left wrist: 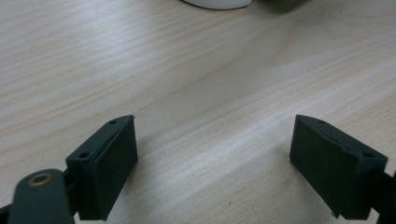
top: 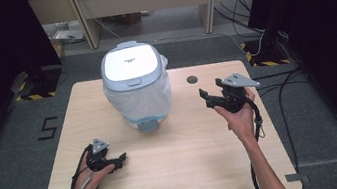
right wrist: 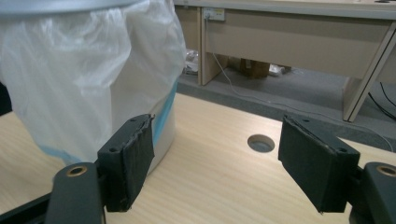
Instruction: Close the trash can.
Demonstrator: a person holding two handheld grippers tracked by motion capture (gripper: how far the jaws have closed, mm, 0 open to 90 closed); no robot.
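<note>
We saw the pedal bin (top: 135, 81), lidded and lined with a white bag (right wrist: 88, 70), standing at the far middle of the table (top: 188, 172). The right gripper (top: 213, 94) hovered raised to the bin's right, jaws spread wide and pointing toward it. The left gripper (top: 121, 158) lay low over the near left tabletop (also spread, nothing between its jaws).
</note>
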